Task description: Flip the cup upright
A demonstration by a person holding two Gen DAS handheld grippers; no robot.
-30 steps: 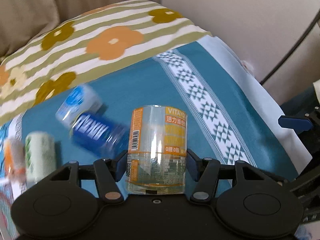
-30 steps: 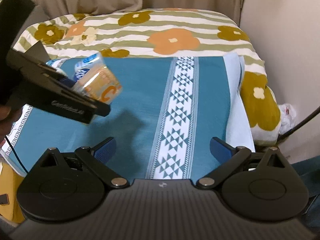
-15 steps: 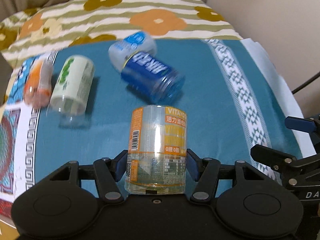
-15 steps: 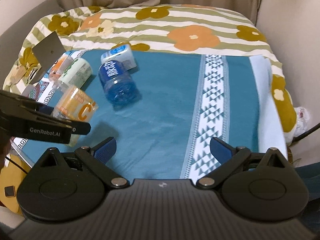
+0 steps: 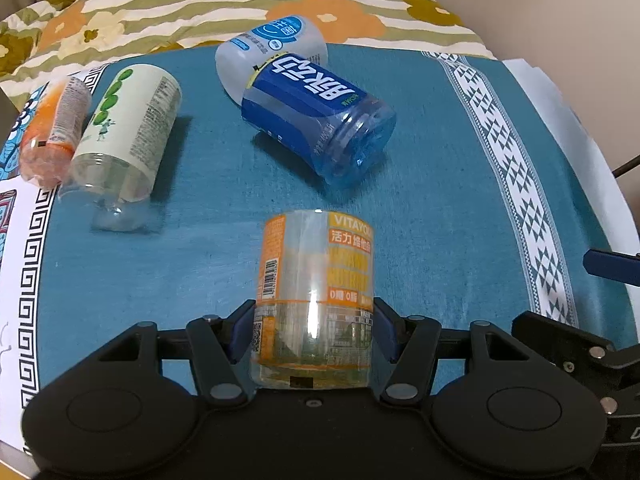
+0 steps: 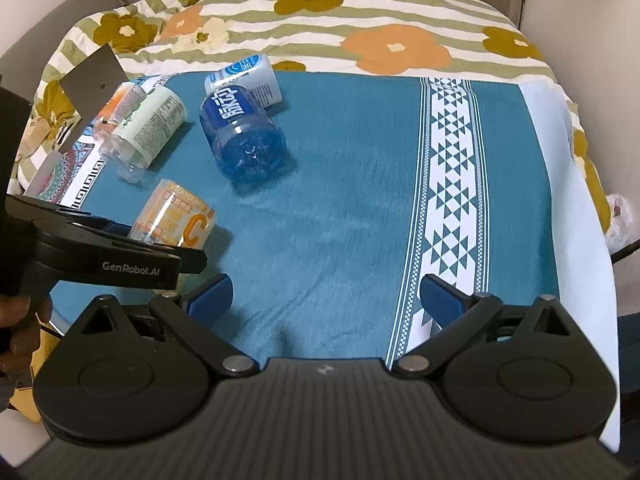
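Firmly pinched in left hand-held gripper (image 5: 314, 330): VITAYOUNG-labelled cup (image 5: 316, 300); right hand-held gripper (image 6: 325, 293) spread wide, "GenRobot.AI" legible.

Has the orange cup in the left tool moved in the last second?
Yes. In the right wrist view the orange cup dropped from near the blue bottle toward the near cloth edge.

Cup (image 5: 316, 300) in left tool (image 5: 314, 336); four cups (image 5: 316, 120) on cloth (image 5: 440, 200) beyond

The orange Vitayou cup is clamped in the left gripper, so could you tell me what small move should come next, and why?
Probably lower the left gripper to the teal cloth: the orange cup is still tilted above it. The right gripper is open, idle.
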